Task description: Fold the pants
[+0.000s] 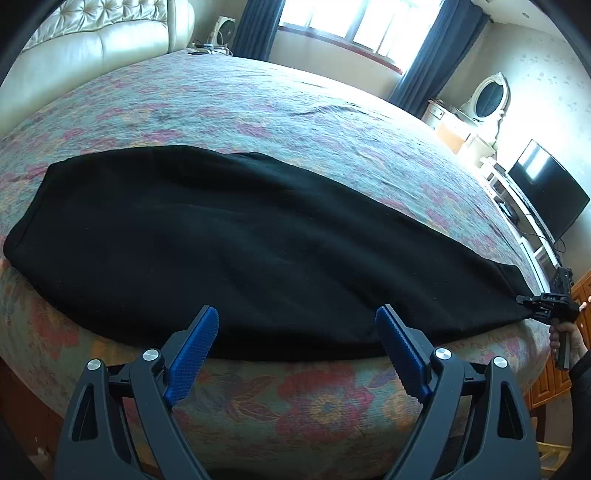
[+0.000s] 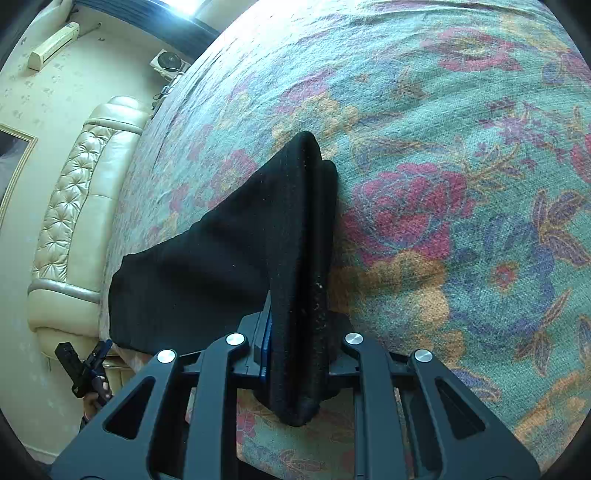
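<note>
Black pants (image 1: 221, 240) lie folded lengthwise along the near edge of the floral bedspread (image 1: 258, 107). My left gripper (image 1: 297, 332) is open, its blue pads (image 1: 192, 354) just short of the pants' near edge, holding nothing. My right gripper (image 2: 295, 354) is shut on the hem end of the pants (image 2: 295, 258), the cloth bunched between its jaws. In the left wrist view the right gripper (image 1: 528, 302) pinches the pants' right tip at the bed's corner. In the right wrist view the left gripper (image 2: 96, 358) shows small at the pants' far end.
A cream tufted headboard (image 1: 92, 40) stands at the bed's left end. A television (image 1: 546, 192) on a white stand and a vanity mirror (image 1: 487, 98) stand beyond the right side. A window with dark curtains (image 1: 258, 26) is at the back.
</note>
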`<state>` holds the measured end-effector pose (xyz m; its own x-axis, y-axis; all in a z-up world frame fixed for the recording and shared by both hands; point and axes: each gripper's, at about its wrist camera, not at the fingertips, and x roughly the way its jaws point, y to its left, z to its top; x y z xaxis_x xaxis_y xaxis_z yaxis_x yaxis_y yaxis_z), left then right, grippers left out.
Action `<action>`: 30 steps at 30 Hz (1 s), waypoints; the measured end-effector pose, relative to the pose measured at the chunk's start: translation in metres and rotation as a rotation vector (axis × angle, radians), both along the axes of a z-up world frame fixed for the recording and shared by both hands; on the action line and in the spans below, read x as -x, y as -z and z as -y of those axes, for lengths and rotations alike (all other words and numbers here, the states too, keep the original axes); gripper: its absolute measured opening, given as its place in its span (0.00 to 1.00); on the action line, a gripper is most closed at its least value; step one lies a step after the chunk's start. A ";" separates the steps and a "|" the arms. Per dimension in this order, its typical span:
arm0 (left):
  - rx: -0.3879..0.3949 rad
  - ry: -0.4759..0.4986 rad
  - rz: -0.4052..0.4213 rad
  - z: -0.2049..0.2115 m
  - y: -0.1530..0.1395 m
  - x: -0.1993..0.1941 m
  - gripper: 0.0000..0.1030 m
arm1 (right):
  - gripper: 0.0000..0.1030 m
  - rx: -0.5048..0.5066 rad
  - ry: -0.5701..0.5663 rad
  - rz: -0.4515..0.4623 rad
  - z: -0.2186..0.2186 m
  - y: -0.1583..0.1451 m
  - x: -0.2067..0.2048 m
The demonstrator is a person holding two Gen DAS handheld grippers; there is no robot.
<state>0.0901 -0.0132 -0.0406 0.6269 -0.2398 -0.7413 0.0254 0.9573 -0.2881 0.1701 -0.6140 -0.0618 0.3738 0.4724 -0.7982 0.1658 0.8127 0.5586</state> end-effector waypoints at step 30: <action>-0.090 -0.045 0.003 -0.046 0.013 0.002 0.84 | 0.17 0.345 0.119 0.092 -0.098 -0.079 0.011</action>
<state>0.0881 0.0323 -0.0533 0.6381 -0.1440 -0.7564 -0.0173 0.9794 -0.2011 0.1592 -0.5158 0.0168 0.4874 0.1305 -0.8634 0.2321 0.9338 0.2722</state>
